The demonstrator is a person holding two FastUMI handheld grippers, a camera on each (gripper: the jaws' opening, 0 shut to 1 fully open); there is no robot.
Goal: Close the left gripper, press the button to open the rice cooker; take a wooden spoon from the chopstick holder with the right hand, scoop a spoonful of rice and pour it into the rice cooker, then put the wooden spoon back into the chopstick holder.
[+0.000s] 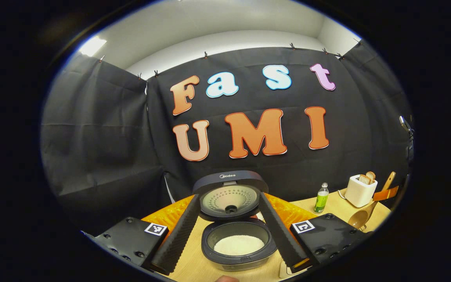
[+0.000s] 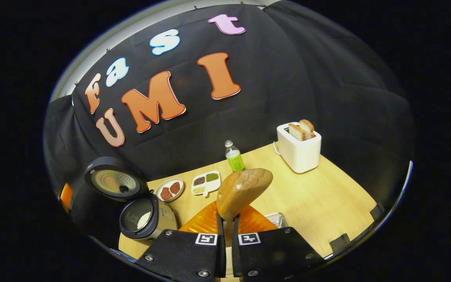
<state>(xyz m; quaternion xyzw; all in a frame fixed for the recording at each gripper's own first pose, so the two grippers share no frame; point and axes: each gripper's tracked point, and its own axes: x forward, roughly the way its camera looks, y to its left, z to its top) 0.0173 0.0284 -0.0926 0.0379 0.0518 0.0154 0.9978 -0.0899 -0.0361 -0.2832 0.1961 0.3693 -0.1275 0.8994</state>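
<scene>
The cooker (image 1: 235, 227) stands open on the table (image 2: 307, 196), rice (image 1: 239, 244) seen inside, the left gripper (image 1: 231, 250) spread wide before it. The spoon (image 2: 241, 190) is clamped upright by the right gripper (image 2: 227, 235).

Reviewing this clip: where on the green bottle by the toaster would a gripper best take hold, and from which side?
Judging from the right gripper view, grip the green bottle around its straight body, below the narrower cap, coming in level from the open table side. It stands upright and apart from the toaster and the divided dish, so fingers should fit either side.
</scene>
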